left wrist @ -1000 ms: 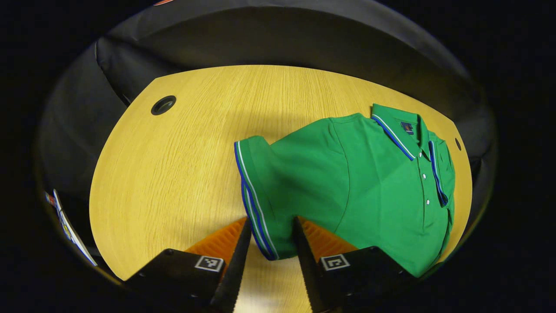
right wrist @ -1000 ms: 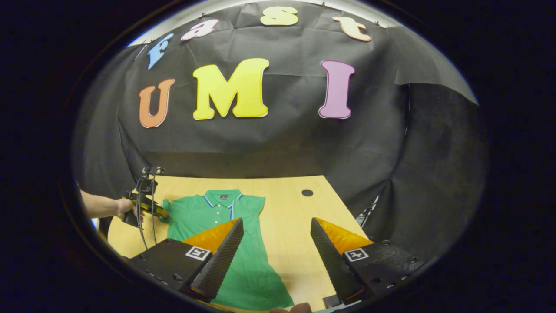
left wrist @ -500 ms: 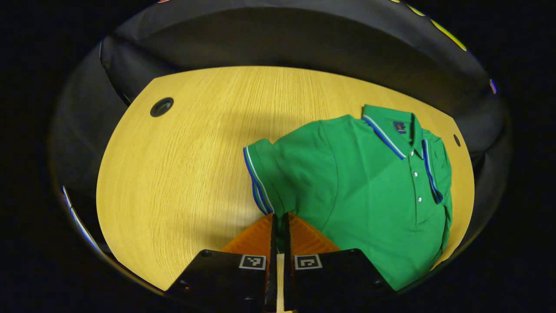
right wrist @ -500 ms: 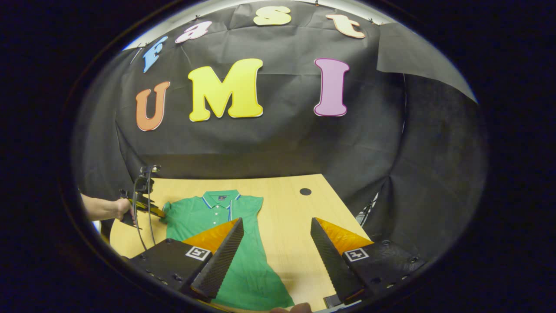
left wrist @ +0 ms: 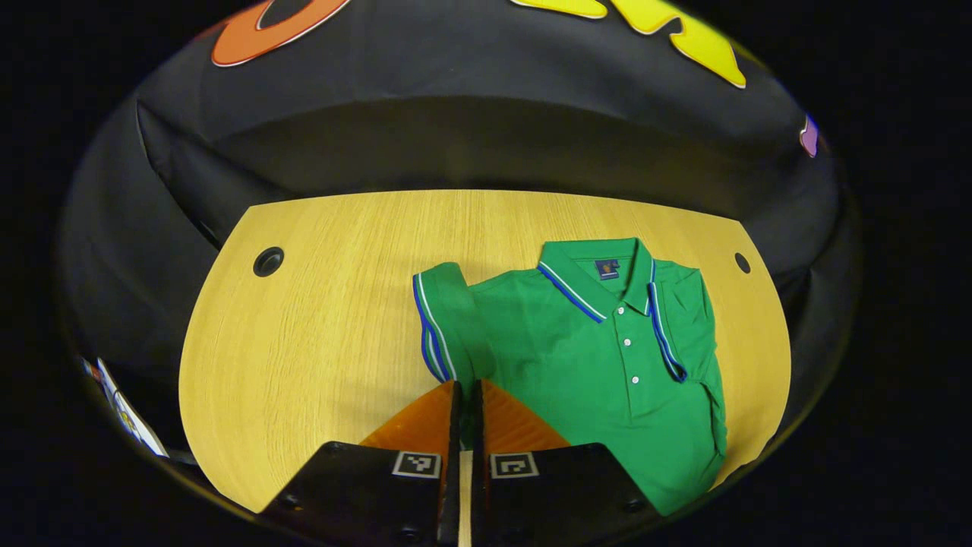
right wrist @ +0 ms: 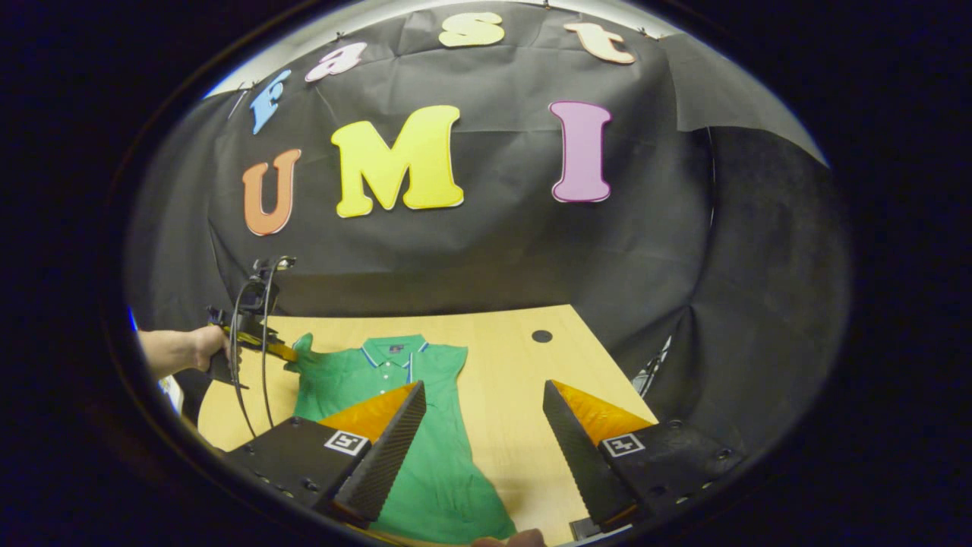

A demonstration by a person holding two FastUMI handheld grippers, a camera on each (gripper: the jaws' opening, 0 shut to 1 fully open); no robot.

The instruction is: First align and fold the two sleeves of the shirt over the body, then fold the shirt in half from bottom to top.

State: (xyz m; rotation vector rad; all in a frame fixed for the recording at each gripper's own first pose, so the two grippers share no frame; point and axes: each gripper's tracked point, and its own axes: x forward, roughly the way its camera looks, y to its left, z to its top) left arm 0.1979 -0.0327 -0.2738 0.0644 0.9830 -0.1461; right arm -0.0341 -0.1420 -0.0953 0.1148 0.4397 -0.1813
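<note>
Left gripper view: one green shirt (left wrist: 600, 365) lies face up on the desk (left wrist: 319, 319), collar toward the booth wall, hem toward the viewer. Left gripper (left wrist: 465, 395): fingers pressed together on the lower edge of the near sleeve (left wrist: 440, 319), pinching the cloth. The sleeve's striped cuff stands bunched and raised, a hold that reads as the start of carrying it over the body. Far sleeve (left wrist: 680, 319): already turned in over the chest, its striped edge running beside the placket.

Right gripper view: right gripper (right wrist: 482, 425) hangs above the desk's near edge, fingers spread wide, holding nothing, apparently waiting out the sleeve fold. The left gripper shows farther off in a hand (right wrist: 205, 349), at the sleeve tip, which is lifted off the wood.

Count:
- shirt: one
- sleeves: two, one folded, one in hand
- placket buttons: three seen
- cable holes (left wrist: 268, 261) in the desk: two
- grippers: two

Status, judged: first step half done; bottom-to-top fold not yet begun.
</note>
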